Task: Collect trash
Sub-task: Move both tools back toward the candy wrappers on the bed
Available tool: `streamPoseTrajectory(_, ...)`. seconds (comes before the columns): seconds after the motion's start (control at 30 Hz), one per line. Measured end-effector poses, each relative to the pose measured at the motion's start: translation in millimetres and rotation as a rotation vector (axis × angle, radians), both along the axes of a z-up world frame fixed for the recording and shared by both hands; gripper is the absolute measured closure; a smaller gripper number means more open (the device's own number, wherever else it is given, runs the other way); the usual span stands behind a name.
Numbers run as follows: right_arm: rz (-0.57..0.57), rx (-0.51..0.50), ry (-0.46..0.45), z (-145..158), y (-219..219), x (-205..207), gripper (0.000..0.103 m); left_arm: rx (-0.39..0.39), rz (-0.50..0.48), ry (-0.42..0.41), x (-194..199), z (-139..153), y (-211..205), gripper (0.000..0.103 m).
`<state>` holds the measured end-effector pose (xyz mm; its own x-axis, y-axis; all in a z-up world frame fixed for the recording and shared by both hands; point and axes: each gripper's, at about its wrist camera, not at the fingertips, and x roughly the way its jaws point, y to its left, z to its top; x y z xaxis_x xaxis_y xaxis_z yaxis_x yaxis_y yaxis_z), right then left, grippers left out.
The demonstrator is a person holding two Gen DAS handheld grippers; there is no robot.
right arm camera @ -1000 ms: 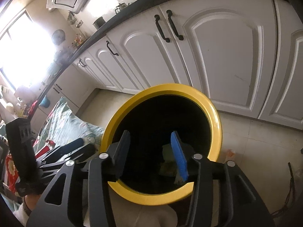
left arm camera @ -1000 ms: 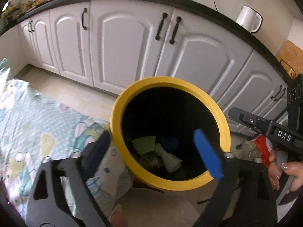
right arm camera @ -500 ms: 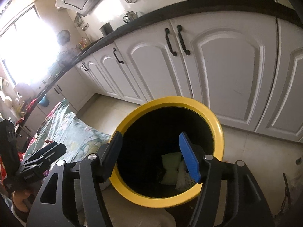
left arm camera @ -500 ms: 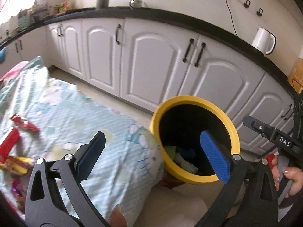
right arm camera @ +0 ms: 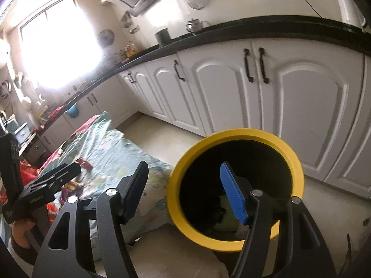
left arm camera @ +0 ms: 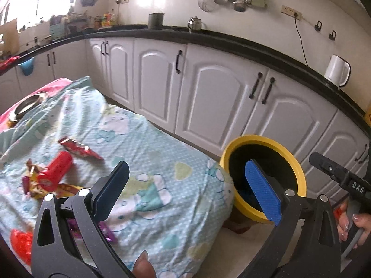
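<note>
The yellow-rimmed black bin [left arm camera: 263,176] stands on the floor beside the cloth-covered table [left arm camera: 148,153]; it also shows in the right wrist view [right arm camera: 234,190] with pale trash inside. A red cylinder [left arm camera: 54,173], a red wrapper [left arm camera: 80,149] and several more wrappers lie on the cloth at left. My left gripper [left arm camera: 187,185] is open and empty above the table's near corner. My right gripper [right arm camera: 185,190] is open and empty, just above the bin's rim.
White cupboards [left arm camera: 204,97] under a black counter run behind the bin. A white kettle [left arm camera: 336,70] stands on the counter. A metal bowl [left arm camera: 27,104] sits at the table's far left. My right gripper's body [left arm camera: 340,178] shows at the left view's right edge.
Both grippers have pulled back and up from the bin. The left one swung left, bringing the table and its wrappers into view. The right gripper's jaws have opened wider.
</note>
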<state>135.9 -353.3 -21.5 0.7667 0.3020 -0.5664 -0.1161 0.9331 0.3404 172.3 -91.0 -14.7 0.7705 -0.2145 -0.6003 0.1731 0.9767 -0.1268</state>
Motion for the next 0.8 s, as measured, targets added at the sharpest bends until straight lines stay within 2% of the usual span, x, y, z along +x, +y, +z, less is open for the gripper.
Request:
streamPoseTrajectory(0.23,0.070,-0.029,-0.030,9.0,28.0,-5.5,0.041,0.025,0.052,-0.040,-11.6,9.9,24.1,0.011)
streamPoseTrajectory(0.4,0.123,-0.052,-0.044,10.6,49.7,-9.9,0.036,0.036,0.095,-0.058,-17.0,14.5,43.4,0.011)
streamPoseTrajectory(0.8,0.339,-0.100,-0.041,7.9,125.3,-18.0,0.036,0.032,0.208,-0.053,-23.9,13.6,101.7,0.011)
